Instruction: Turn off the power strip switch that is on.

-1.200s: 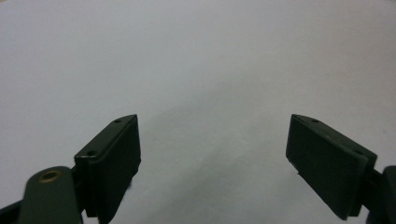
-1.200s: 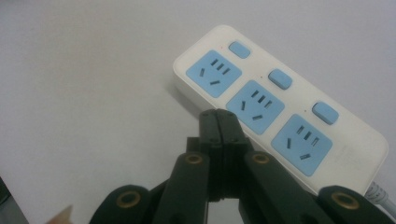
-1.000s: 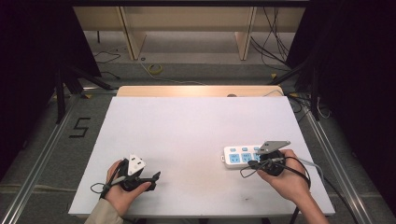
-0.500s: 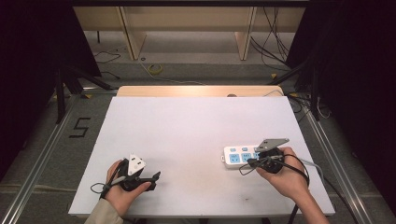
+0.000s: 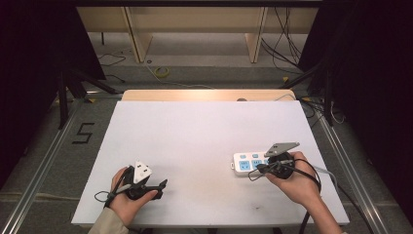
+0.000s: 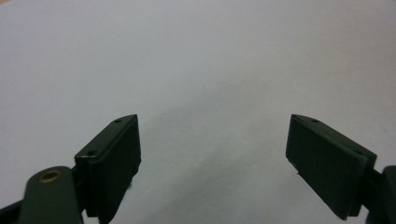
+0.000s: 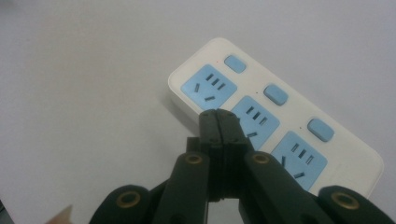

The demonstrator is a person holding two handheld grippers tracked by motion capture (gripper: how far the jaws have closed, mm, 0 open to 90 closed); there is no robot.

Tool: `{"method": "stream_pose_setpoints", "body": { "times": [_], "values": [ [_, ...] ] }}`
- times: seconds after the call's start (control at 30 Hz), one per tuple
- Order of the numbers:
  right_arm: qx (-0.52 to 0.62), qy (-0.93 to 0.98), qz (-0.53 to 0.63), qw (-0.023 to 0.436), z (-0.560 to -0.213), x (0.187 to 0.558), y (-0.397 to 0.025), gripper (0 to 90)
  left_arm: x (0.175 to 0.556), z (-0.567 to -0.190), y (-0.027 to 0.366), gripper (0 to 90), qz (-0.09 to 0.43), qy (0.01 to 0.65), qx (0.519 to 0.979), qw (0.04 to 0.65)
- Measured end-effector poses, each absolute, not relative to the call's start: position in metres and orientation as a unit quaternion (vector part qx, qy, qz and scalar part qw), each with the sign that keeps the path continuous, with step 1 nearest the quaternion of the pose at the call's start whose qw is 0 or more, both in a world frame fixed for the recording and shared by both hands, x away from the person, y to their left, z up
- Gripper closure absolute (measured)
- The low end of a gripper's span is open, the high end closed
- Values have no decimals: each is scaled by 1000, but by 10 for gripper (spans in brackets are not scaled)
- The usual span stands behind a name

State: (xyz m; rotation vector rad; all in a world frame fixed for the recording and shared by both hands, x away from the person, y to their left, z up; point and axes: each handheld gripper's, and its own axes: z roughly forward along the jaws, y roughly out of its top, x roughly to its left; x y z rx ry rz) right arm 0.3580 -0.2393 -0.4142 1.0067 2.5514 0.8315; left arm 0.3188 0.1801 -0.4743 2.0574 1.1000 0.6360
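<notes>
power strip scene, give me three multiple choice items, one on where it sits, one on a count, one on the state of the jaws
1. The power strip lies on the table at:
A. near right
B. far left
C. centre

2. Blue switch buttons on the strip in the right gripper view:
A. one
B. three
C. five

3. The jaws stand:
A. both shut
B. left gripper open, right gripper shut
C. both open

Key: 1 A, the high view shows it by the right hand; 2 B, one button beside each socket; 3 B, the left jaws stand wide apart, the right pressed together.
</notes>
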Motion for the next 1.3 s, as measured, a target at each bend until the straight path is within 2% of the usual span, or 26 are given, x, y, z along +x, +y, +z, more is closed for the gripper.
{"method": "stream_pose_setpoints", "body": {
  "times": [1.3],
  "values": [
    [349,887,274,131,-413,371,-232,900,319,-474,180,178,246,424,797,353]
  ]
}}
